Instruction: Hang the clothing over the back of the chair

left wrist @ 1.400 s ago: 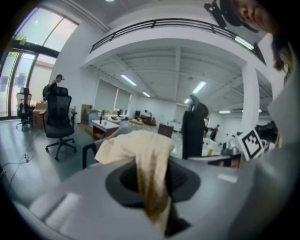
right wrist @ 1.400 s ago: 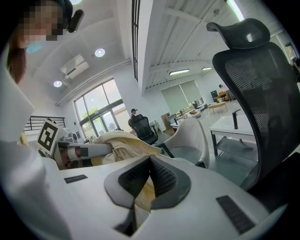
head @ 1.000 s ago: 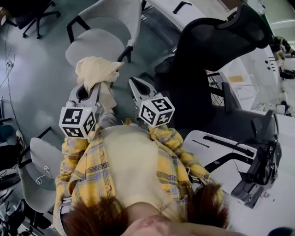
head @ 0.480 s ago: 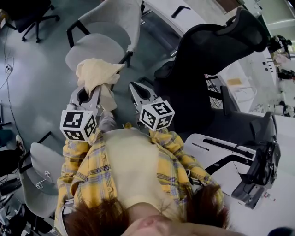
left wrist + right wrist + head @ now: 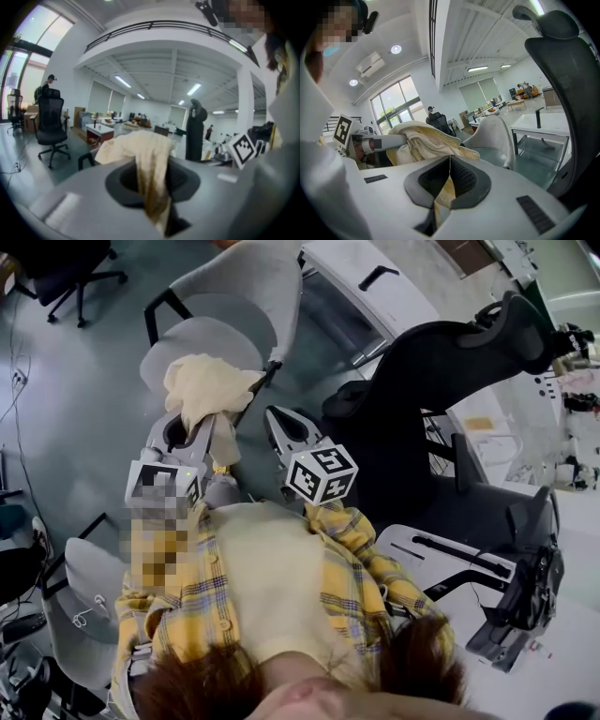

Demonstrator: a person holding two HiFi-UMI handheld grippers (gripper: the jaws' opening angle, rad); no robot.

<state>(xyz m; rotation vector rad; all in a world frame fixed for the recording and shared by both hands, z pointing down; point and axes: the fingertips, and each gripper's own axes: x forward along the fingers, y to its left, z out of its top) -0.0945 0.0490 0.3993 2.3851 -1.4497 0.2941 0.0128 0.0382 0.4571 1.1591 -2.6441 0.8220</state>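
Fingers (image 5: 182,179) of our left gripper (image 5: 197,423) pinch the cream clothing (image 5: 208,382), which bunches up above them in mid-air and, seen from our head, lies over the near edge of a grey chair (image 5: 251,287). Our right gripper (image 5: 284,423), just beside it, has its fingers pressed together on a thin yellowish strip of the same fabric. A tall black chair (image 5: 441,362) stands to our right.
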